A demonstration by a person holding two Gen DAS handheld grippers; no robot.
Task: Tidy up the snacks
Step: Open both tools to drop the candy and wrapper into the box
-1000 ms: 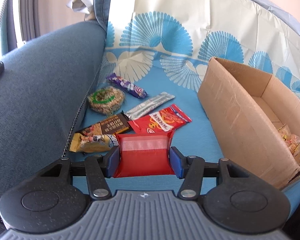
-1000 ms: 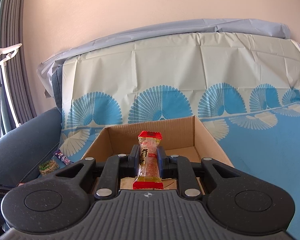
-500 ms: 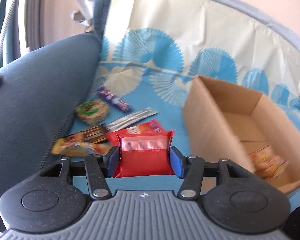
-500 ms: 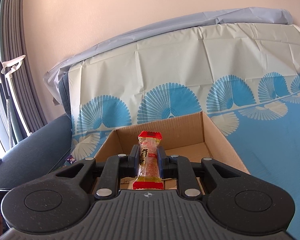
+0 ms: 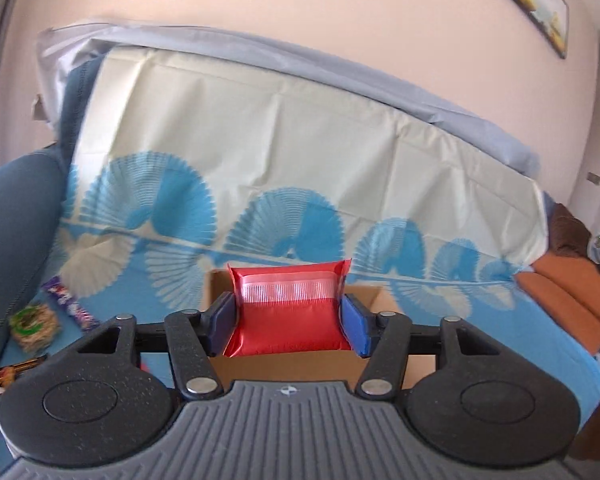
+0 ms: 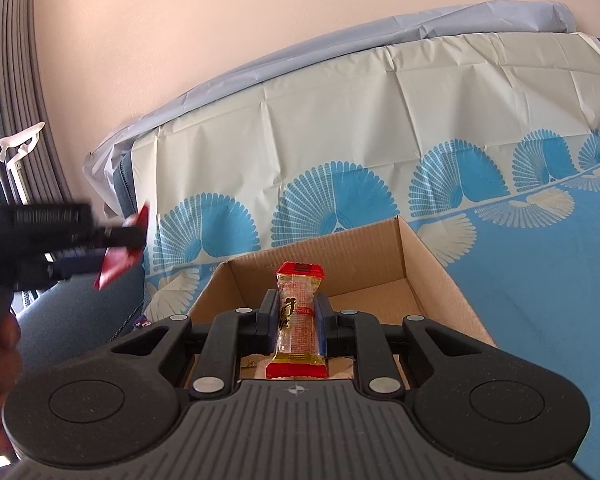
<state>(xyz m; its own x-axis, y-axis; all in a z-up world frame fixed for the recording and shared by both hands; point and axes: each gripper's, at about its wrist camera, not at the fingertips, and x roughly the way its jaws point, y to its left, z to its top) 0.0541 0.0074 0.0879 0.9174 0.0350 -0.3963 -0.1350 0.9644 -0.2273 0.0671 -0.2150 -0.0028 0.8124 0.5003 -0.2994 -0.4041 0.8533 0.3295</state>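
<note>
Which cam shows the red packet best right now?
Left wrist: the red packet sits centred and sharp between the opening left gripper pads. Right wrist shows it only as a small, motion-blurred sliver at the far left edge.

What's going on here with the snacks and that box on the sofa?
A person is sorting snacks into a cardboard box on a covered sofa, with a gripper in each hand. The right gripper is shut on a clear, red-ended snack packet above the box. The left gripper has a red pouch between its jaws, which are opening, with the box just beyond it. A few other snacks lie by the armrest.
</note>
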